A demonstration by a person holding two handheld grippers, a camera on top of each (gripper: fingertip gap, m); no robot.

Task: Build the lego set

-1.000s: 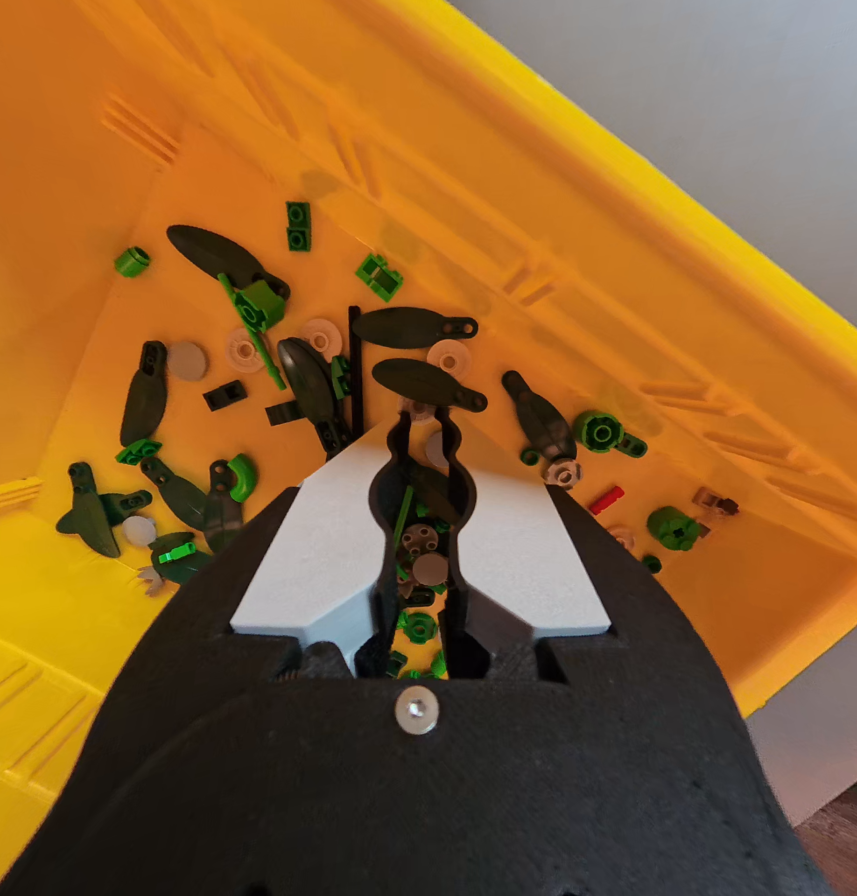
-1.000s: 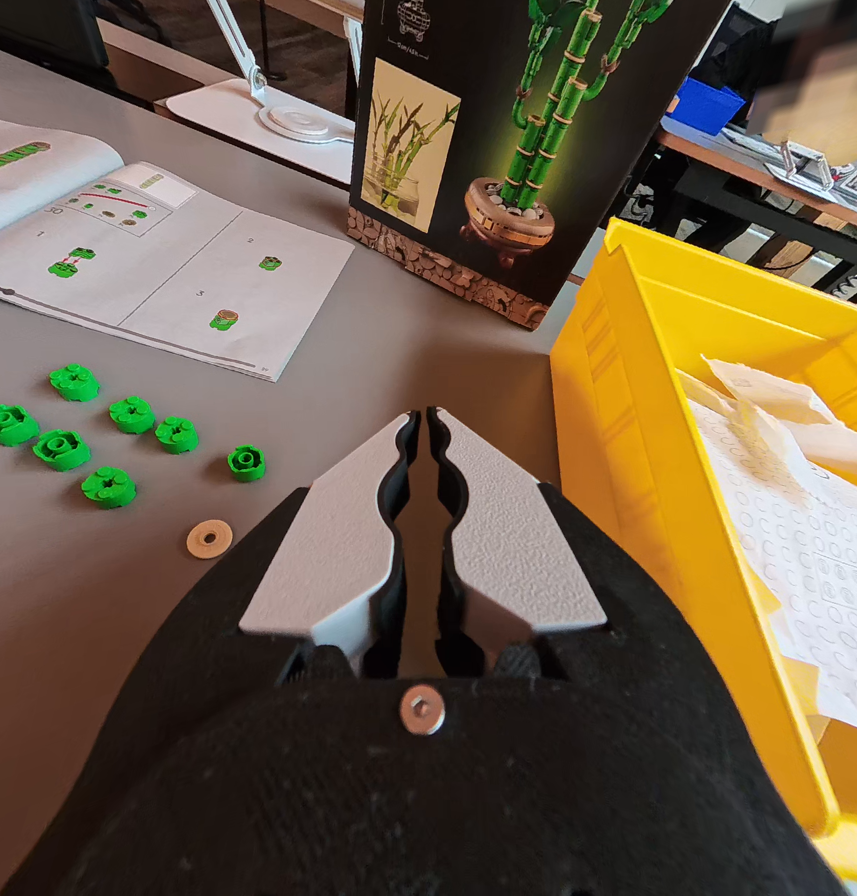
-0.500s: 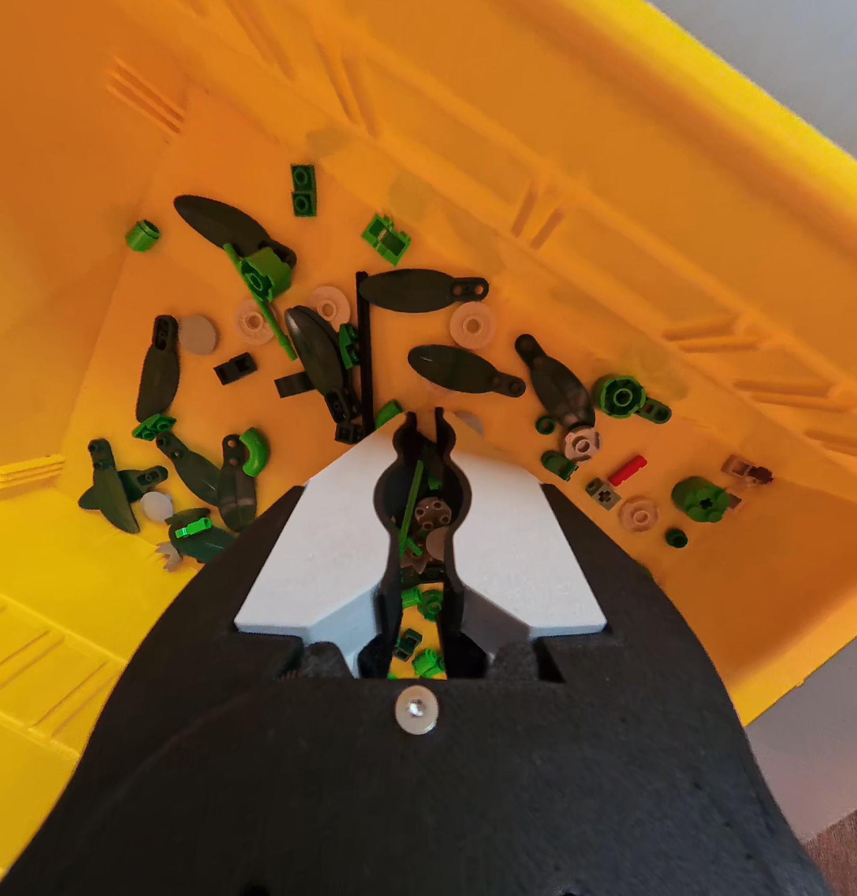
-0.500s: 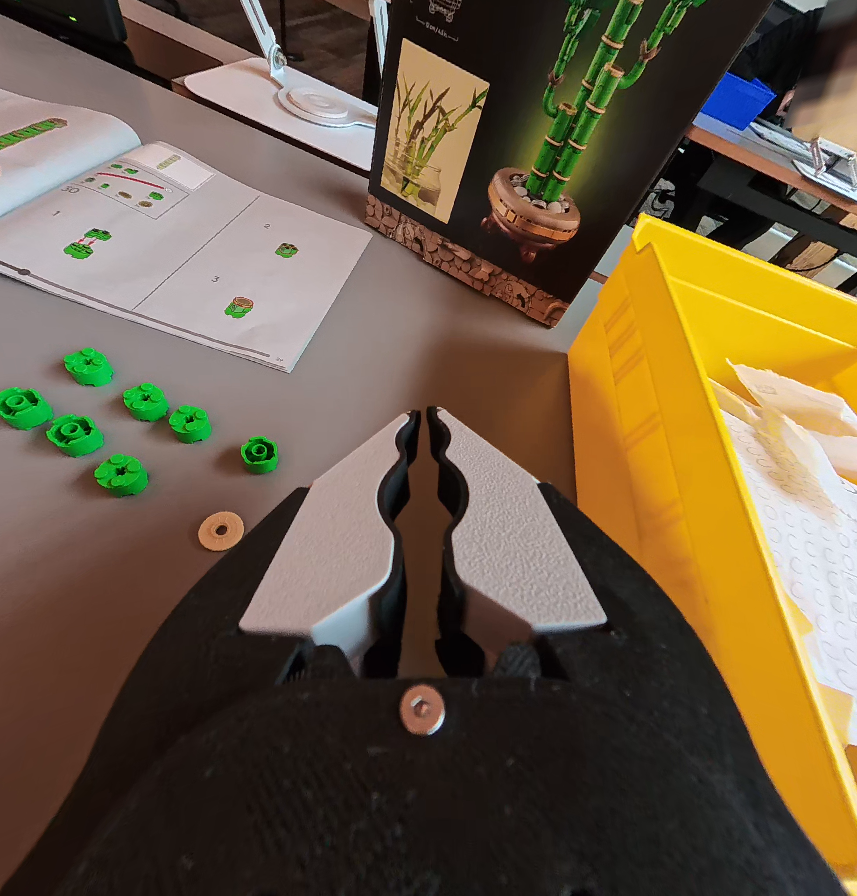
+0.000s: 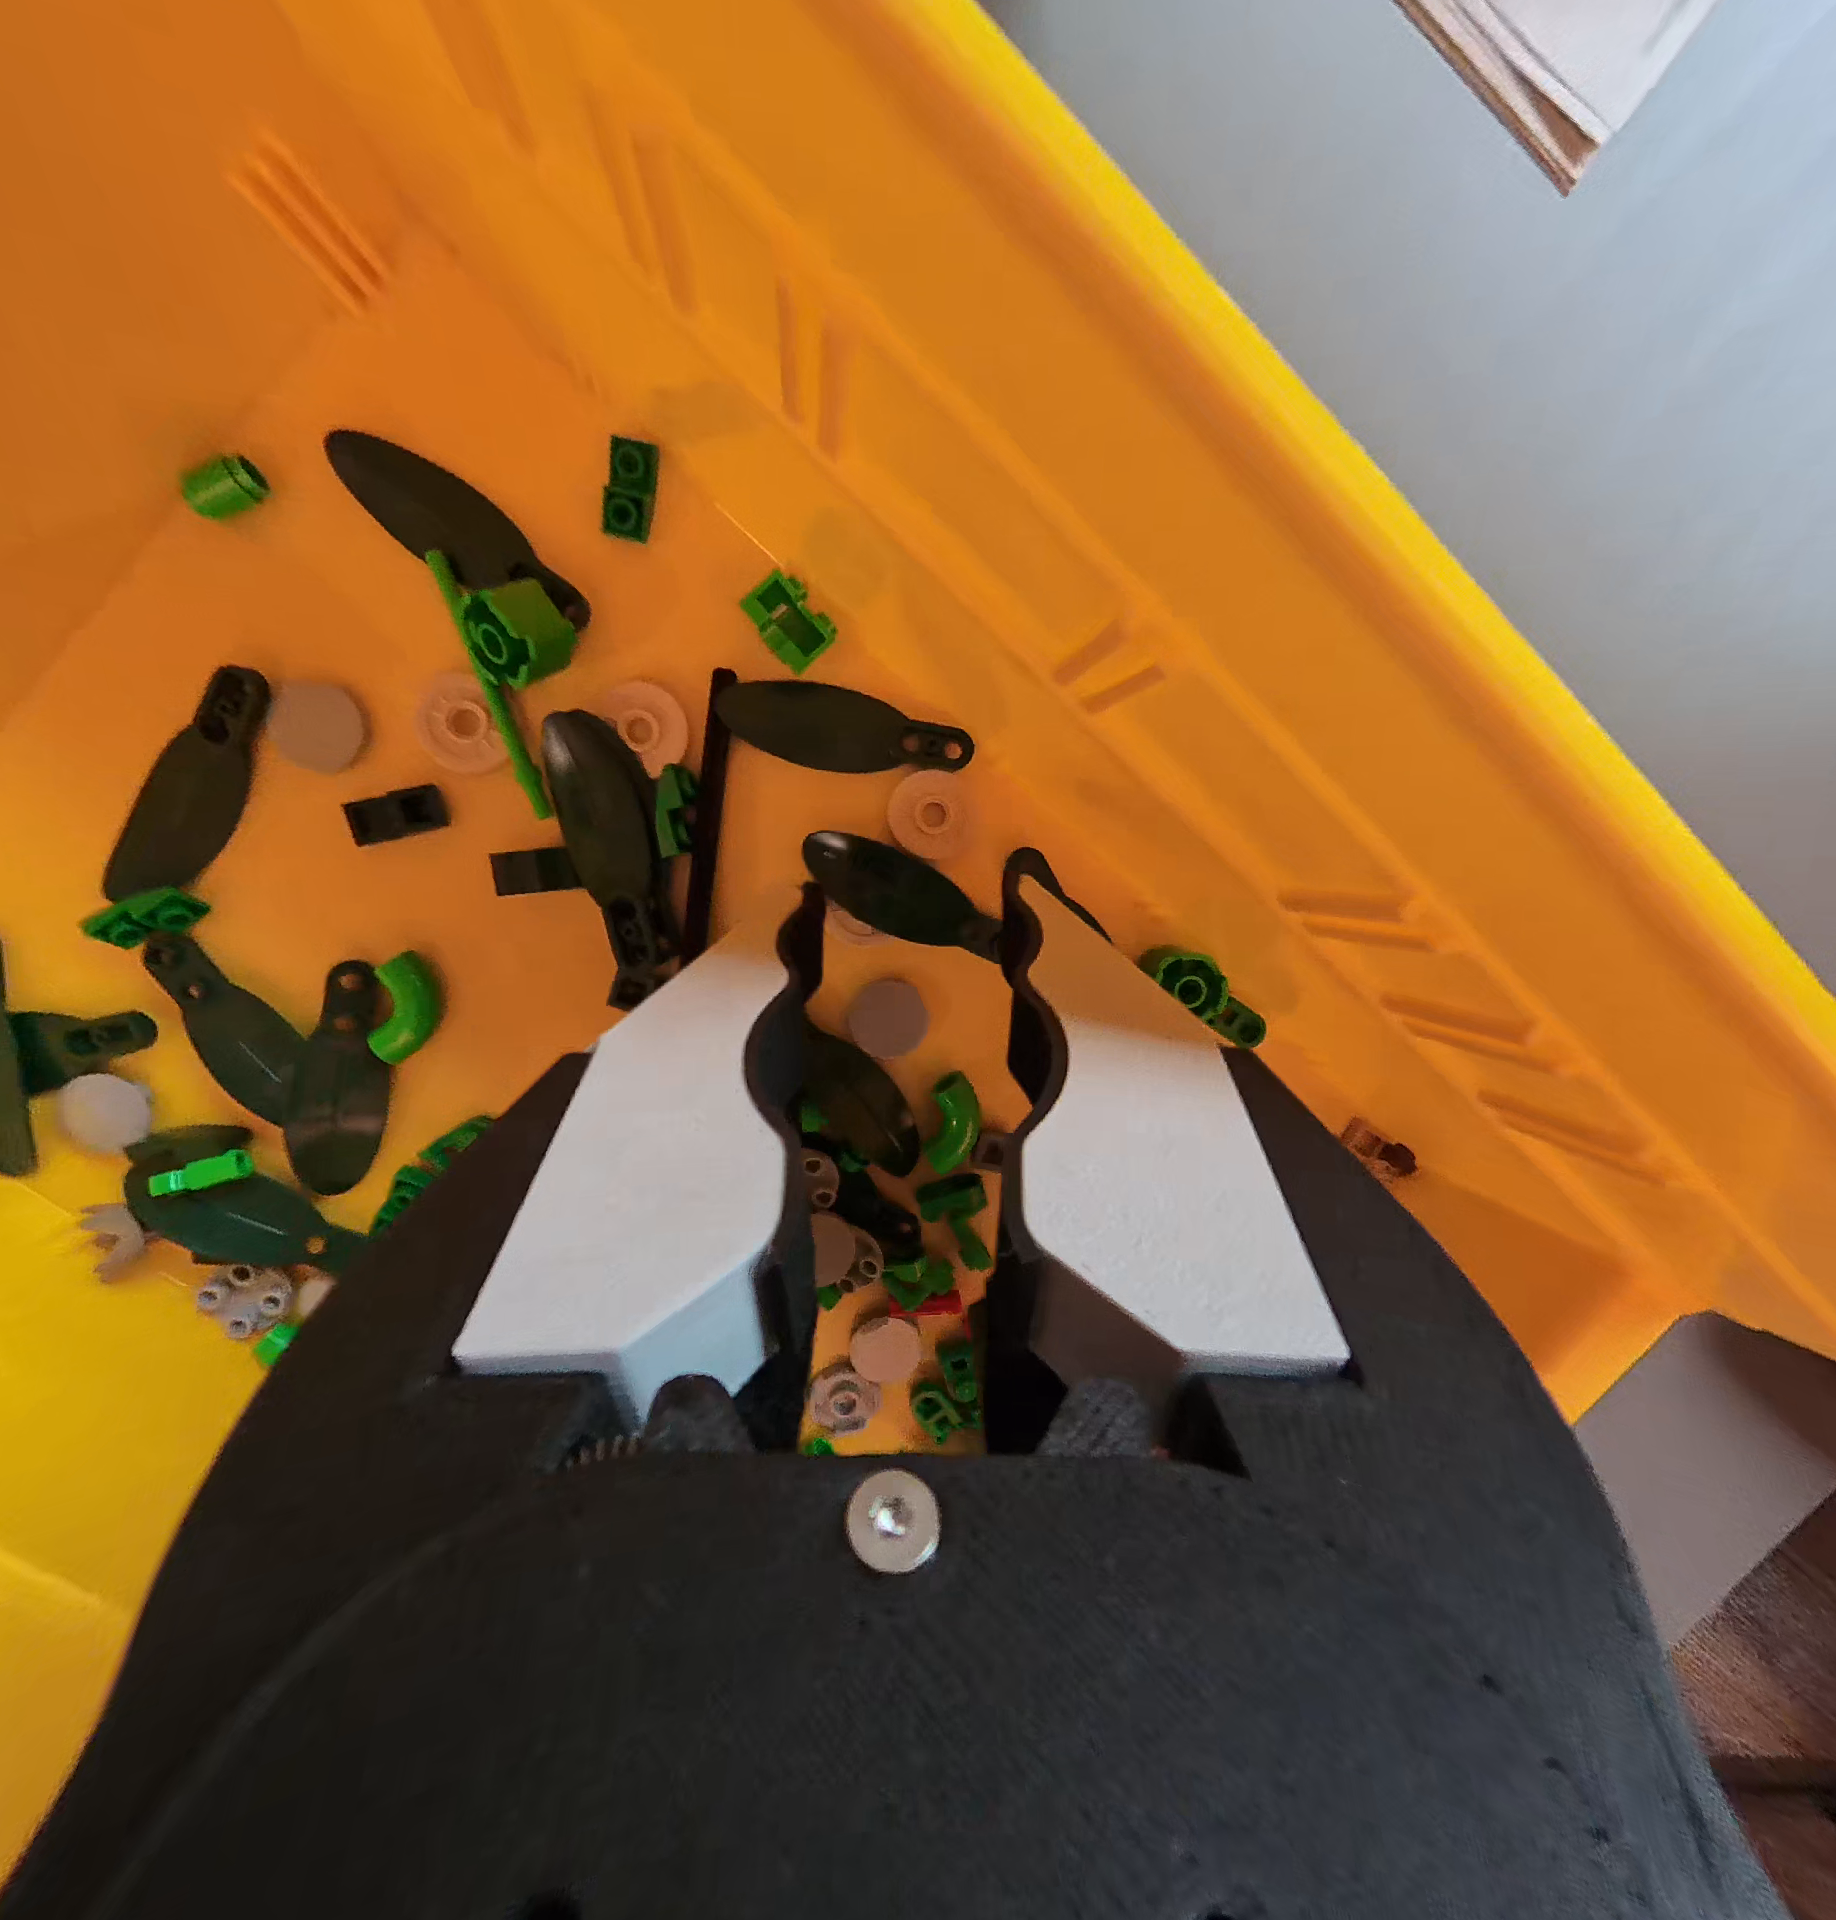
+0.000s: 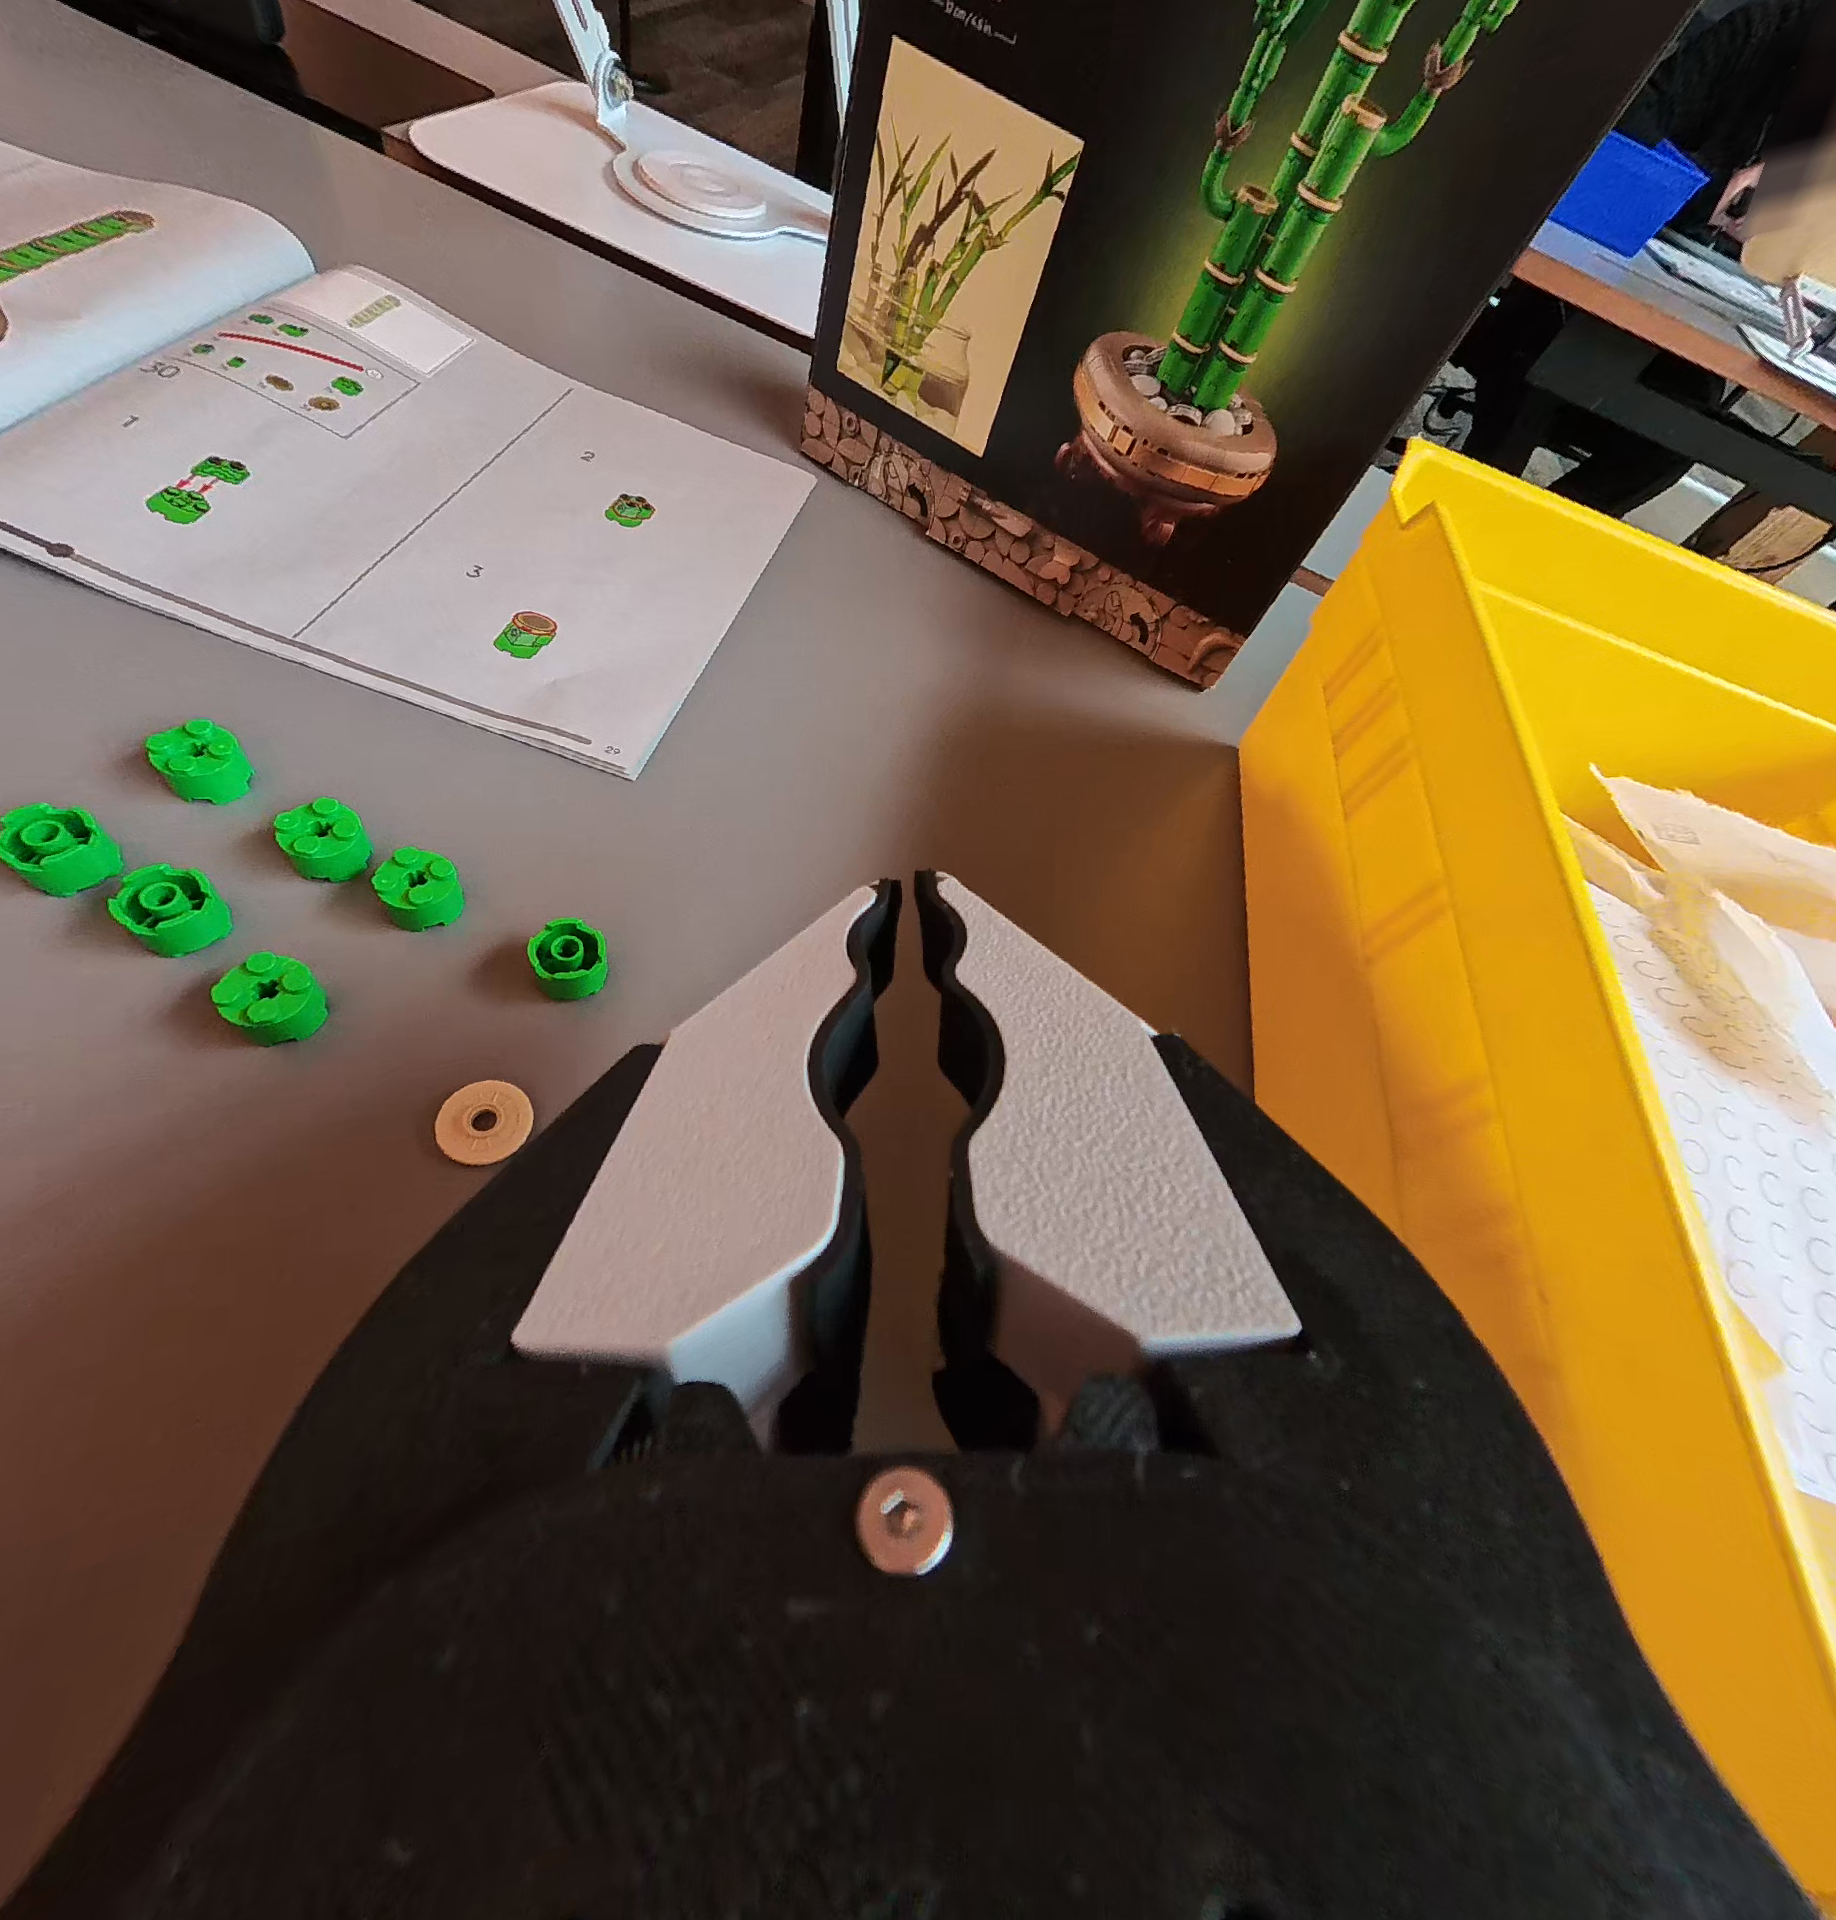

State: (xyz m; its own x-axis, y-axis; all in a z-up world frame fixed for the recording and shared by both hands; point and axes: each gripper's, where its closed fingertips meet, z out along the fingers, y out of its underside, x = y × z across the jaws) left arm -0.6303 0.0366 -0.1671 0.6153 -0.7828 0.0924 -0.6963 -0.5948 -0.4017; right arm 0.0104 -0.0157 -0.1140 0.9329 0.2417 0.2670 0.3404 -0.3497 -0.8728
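My left gripper [image 5: 919, 888] is open inside a yellow bin [image 5: 997, 343], above loose lego parts: dark green leaves [image 5: 893, 894], bright green pieces [image 5: 789, 621] and tan round discs [image 5: 929, 816]. A grey round tile [image 5: 886, 1018] and small green parts lie between its fingers; it holds nothing. My right gripper [image 6: 907, 888] is shut and empty over the grey table [image 6: 945, 748]. Several bright green round bricks [image 6: 322, 836] and a tan disc [image 6: 483, 1120] lie on the table to its left.
An open instruction booklet [image 6: 426, 540] lies at the back left. The set's box [image 6: 1153, 291] stands behind. A second yellow bin [image 6: 1413, 935] with white paper bags [image 6: 1776, 1143] stands at the right. A white lamp base [image 6: 685, 197] sits behind the booklet. Across from one pair of fingers to the other is roughly 65 centimeters. It is some 9 centimeters from my right tips to the tan disc [image 6: 483, 1120].
My left gripper has opened wide and shifted inside the bin. My right gripper has stayed shut and moved a little to the left and forward over the table.
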